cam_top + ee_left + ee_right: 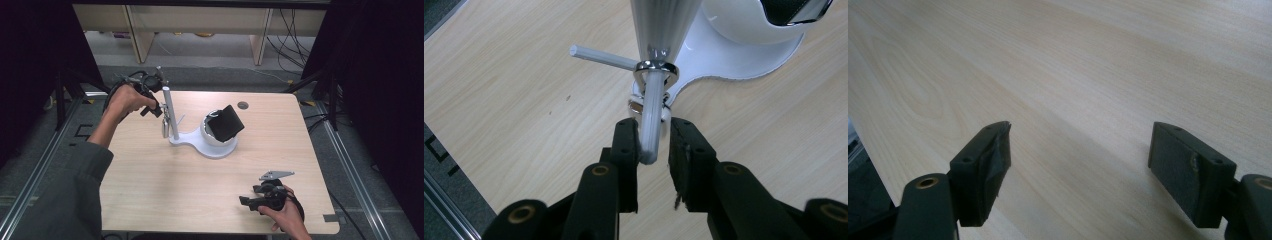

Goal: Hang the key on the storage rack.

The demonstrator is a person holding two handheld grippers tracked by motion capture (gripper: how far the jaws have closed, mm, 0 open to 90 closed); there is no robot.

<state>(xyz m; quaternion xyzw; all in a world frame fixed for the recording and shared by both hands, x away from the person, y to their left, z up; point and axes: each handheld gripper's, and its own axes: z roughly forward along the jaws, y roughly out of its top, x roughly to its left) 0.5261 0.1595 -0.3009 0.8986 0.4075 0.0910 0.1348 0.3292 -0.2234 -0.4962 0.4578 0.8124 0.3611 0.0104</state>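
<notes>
White ribbed peg (pixel 650 120) sits between the left gripper (pixel 651 145)'s narrowly parted jaws, one pad touching, the other apart; its ring mount (pixel 655 70) hangs from a post (pixel 170 112), top cut off; right gripper (pixel 1078 160) gapes empty over the table (pixel 1073 60).

We're in a lab recording bay here: a bare light-wood table (pixel 165 190) under both grippers, black curtains (pixel 380 75) hanging well out to either side of them, metal floor rails (pixel 40 165) flanking the table, loose cables (pixel 295 35) and pale cabinets (pixel 200 25) on the floor beyond.
</notes>
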